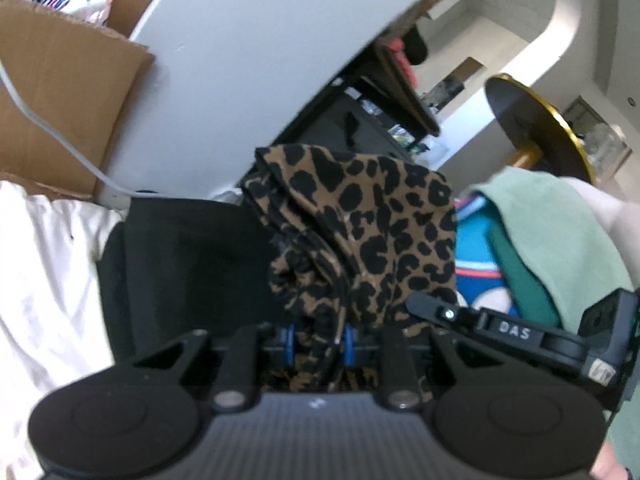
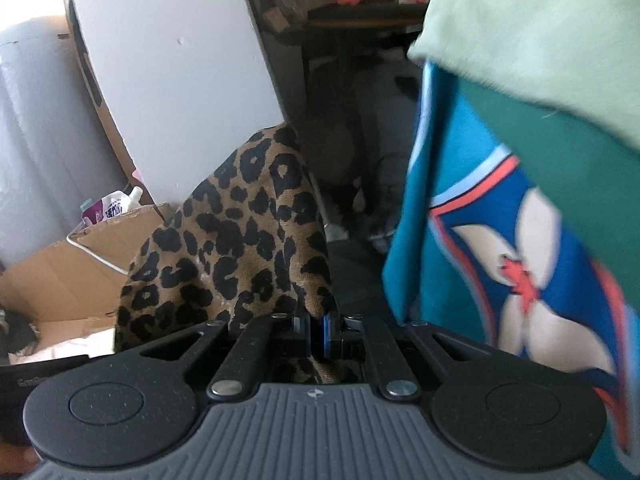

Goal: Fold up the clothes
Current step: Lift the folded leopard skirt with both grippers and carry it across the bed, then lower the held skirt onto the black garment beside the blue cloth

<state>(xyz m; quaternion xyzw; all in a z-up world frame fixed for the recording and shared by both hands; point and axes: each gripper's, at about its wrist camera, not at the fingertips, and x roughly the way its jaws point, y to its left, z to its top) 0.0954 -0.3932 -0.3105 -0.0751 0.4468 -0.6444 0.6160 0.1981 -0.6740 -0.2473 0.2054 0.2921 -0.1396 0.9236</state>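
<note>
Left tongs (image 1: 318, 340), angled downward, clamp a bunched edge of the leopard-print garment (image 1: 360, 232); right tongs (image 2: 316, 334), pitched lower, pinch another edge of it nearly closed. Between them the cloth rises ahead in a crumpled peak, long axis roughly upright. Beyond lie a black garment (image 1: 180, 264), teal printed fabric (image 2: 500, 240) and a cardboard box (image 1: 60, 100).

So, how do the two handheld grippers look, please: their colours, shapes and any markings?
Both are black. The left gripper has two round discs at its base, a ribbed grey plate between them, silver pivot pins and blue finger pads. The right gripper is built the same way. Seen from the left wrist, its finger bears white letters "DAS".
</note>
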